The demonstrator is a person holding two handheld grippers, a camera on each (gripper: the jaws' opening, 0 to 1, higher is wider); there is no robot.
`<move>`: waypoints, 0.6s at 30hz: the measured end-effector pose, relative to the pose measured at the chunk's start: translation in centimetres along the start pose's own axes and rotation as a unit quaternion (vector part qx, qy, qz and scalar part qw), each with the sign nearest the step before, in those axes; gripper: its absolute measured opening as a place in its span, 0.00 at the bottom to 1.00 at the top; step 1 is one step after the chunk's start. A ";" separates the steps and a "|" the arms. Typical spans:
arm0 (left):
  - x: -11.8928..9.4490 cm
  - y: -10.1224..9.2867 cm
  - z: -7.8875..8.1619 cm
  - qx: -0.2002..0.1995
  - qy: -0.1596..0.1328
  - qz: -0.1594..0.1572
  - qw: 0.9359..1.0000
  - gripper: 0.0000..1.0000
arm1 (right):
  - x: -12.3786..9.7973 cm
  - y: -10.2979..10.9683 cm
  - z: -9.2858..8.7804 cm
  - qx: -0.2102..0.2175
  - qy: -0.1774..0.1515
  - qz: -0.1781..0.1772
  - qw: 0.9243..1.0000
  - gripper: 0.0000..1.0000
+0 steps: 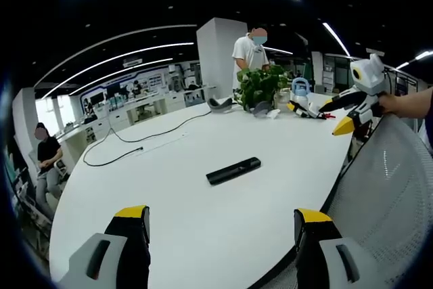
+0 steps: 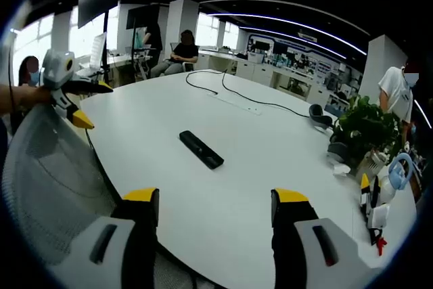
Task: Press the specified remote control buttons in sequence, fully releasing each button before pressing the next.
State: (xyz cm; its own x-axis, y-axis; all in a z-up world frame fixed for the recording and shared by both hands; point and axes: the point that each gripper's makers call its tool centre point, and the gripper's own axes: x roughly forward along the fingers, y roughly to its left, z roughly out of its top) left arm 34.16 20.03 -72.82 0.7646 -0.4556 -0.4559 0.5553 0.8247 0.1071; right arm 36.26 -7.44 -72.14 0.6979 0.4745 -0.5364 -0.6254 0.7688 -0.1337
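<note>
A black remote control (image 1: 233,170) lies flat near the middle of the white table (image 1: 169,221). In the left gripper view my left gripper (image 1: 222,218) hovers over the near table edge, short of the remote, its yellow-tipped jaws wide apart with nothing between them. My right gripper (image 1: 346,112) comes in from the right, held by a hand (image 1: 400,103) above the table edge. In the right gripper view the remote (image 2: 201,149) lies ahead of my right gripper (image 2: 215,197), which is open and holds nothing. At the far left my left gripper (image 2: 67,93) hangs in the air.
A grey mesh chair back (image 1: 385,181) stands at the table edge between the grippers and also appears as the mesh chair back (image 2: 47,187). A black cable (image 1: 135,143), a potted plant (image 1: 260,86) and small items lie farther across. People stand and sit beyond.
</note>
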 end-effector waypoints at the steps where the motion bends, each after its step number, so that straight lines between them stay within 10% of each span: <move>1: 0.0 0.0 0.0 -0.002 0.000 -0.001 1.000 0.93 | 0.0 0.0 0.0 0.000 0.000 0.000 1.000 0.69; 18: 0.0 0.0 0.0 0.000 0.001 0.001 1.000 0.93 | -0.1 -0.1 0.1 0.002 -0.003 -0.002 1.000 0.69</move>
State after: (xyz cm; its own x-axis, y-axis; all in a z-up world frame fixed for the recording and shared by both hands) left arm 34.13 20.09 -72.83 0.7652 -0.4523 -0.4582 0.5529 0.8262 0.1078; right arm 36.29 -7.51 -72.01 0.7030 0.4733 -0.5309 -0.6206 0.7727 -0.1329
